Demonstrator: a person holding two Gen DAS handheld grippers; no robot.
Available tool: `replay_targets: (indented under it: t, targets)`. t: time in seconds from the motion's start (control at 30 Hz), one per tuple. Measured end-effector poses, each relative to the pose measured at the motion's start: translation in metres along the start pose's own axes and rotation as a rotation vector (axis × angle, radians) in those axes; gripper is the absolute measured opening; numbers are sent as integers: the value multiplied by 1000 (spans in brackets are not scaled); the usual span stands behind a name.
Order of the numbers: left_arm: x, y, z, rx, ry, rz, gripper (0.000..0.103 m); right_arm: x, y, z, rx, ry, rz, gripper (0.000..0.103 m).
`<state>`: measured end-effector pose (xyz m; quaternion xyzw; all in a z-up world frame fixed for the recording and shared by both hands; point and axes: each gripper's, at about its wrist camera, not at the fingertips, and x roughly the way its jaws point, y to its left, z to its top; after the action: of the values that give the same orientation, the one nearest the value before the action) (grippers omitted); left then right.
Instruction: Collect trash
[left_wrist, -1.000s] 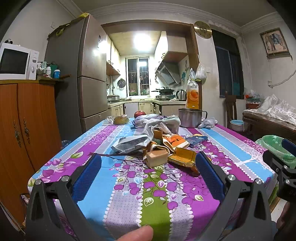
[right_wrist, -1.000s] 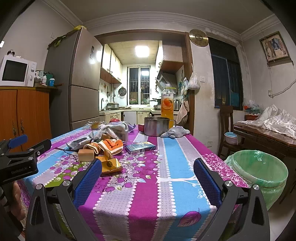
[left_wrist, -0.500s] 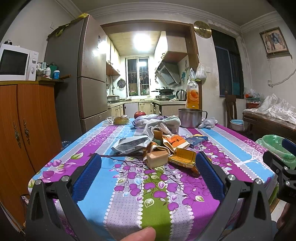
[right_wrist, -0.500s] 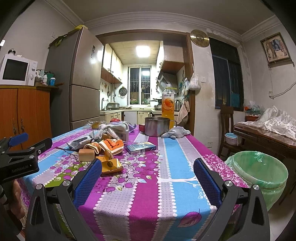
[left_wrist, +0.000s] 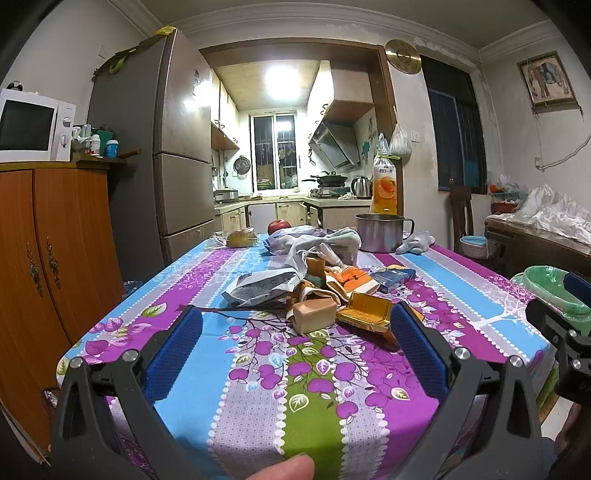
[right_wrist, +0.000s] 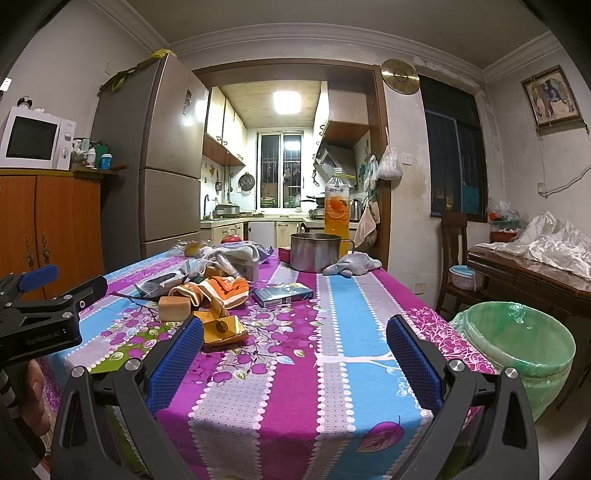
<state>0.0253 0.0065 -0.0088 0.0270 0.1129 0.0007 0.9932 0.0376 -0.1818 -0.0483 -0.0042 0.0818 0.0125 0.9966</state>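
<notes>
Both tongs are held at the near edge of the tabletop (left_wrist: 258, 398), which is covered by a purple, blue and green floral cloth. The left tongs (left_wrist: 295, 343) are spread wide and grasp nothing; the right tongs (right_wrist: 295, 350) are likewise released and empty. The trash lies in a loose heap about mid-tabletop, toward the left edge: a tan block (left_wrist: 316, 312), a flattened gold carton (left_wrist: 365, 308), an orange wrapper (left_wrist: 352, 277), a grey printed bag (left_wrist: 264, 286) and a blue box (left_wrist: 393, 277). In the left wrist view the heap sits beyond the fingertips, between the two fingers; in the right wrist view it lies ahead and left, the gold carton just beside the left finger (right_wrist: 177, 362). A green-lined bin (right_wrist: 517, 350) stands on the floor off the right edge.
</notes>
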Motion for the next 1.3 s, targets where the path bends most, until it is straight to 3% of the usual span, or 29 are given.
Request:
replay_targets:
  t: [0.33,0.4,0.5,0.57,0.6,0.63,0.7,0.93,1.03,1.2,1.3]
  targets:
    - [7,-3,1,28,29,-12,98,8,5,3,-18,35,40,99]
    - [19,4,4,26,73,-17,98,21,6,13,-18,82,118,99]
    - [48,26,9,-17,190,-16,98,59,9,30,-17,232,246,98]
    - [67,42,11,-34,248,4,98,93,11,39,6,346,335,93]
    - [75,49,13,-43,270,12,98,107,12,41,19,390,360,83]
    - [84,60,15,-60,296,11,98,121,14,41,22,425,379,74]
    - [100,73,19,-68,340,3,98,147,24,43,-14,478,403,68]
    - [161,111,36,-81,447,-103,93,206,49,31,-52,589,482,67]
    - [185,102,45,15,450,-203,89,218,54,26,-76,621,511,66]
    - [207,80,57,285,390,-348,89,229,59,21,-108,675,557,66]
    - [217,74,60,411,402,-472,89,229,63,22,-117,702,585,72]
